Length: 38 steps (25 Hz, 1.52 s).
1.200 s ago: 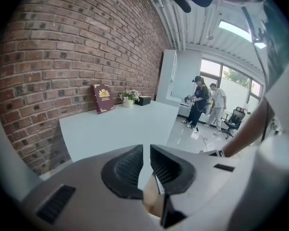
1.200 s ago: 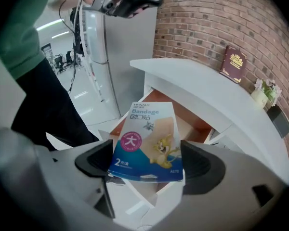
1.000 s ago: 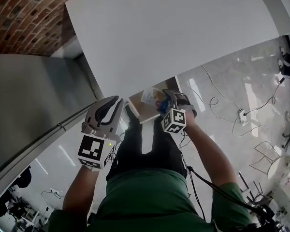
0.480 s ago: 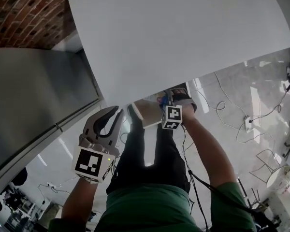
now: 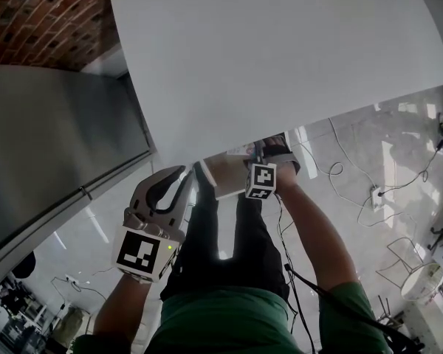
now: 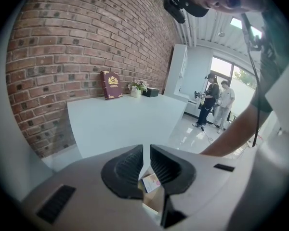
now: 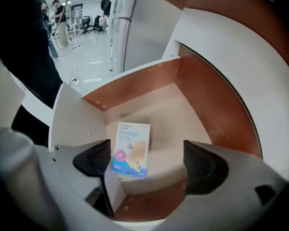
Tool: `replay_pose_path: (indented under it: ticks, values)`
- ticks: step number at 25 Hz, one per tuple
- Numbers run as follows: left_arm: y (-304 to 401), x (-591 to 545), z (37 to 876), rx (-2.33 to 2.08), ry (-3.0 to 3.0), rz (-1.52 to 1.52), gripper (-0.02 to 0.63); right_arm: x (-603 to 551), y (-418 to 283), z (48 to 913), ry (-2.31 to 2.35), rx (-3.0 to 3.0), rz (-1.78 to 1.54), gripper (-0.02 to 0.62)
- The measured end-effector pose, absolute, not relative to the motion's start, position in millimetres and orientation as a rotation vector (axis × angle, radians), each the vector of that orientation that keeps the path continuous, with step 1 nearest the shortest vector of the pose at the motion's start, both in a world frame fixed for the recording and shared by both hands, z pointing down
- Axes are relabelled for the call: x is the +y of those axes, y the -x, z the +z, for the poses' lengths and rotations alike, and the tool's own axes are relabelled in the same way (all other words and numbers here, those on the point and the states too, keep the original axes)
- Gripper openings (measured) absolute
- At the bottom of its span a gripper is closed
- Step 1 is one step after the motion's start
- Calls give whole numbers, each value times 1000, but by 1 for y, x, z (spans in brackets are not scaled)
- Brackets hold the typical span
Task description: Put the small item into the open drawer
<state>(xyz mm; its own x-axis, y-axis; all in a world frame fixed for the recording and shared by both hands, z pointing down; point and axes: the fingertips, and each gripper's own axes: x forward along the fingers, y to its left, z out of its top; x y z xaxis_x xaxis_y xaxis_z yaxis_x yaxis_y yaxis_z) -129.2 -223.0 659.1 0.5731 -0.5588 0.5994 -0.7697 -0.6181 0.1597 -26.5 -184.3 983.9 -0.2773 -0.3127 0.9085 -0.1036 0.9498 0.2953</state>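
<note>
the right gripper (image 7: 144,160) has edged under the desk (image 5: 280,50); its jaws are opening, box (image 7: 131,149) lying free between them in the drawer (image 7: 207,109). withdraw straight up. left gripper (image 6: 145,170) nearly closed, empty.

- Your small box (image 7: 130,149) is white, printed in blue and peach.
- The drawer (image 7: 209,100) you face is white outside, reddish-brown on its inner walls and pale tan on its floor.
- Your table (image 5: 280,50) is plain white.
- The wall (image 5: 29,13) is red-brown brick.
- Your marker cube (image 5: 142,251) carries black-and-white squares.
- Your shirt (image 5: 229,312) is green.
</note>
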Motion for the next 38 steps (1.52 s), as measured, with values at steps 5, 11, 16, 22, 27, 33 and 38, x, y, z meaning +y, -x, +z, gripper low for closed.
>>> replay_pose_path:
  ticks: [5, 11, 16, 22, 27, 33, 38]
  values:
    - [121, -228, 654, -1076, -2414, 696, 41, -178, 23, 964, -346, -1891, -186, 426]
    - [114, -240, 639, -1090, -2445, 672, 41, -176, 17, 923, -497, -1980, -86, 333]
    - [111, -247, 620, -1097, -2491, 641, 41, -177, 13, 869, -634, -2064, -9, 225]
    - [108, -252, 587, -1113, -2542, 583, 41, -183, 5, 795, -790, -2141, 56, 71]
    - [106, -258, 548, -1140, -2591, 526, 41, -194, 6, 705, -951, -2250, 80, 6]
    - [104, -267, 491, -1181, -2666, 450, 41, -220, 3, 578, -1207, -2414, 105, 6]
    - [101, -277, 440, -1224, -2743, 370, 41, -246, -6, 491, -1394, -2521, 95, 5]
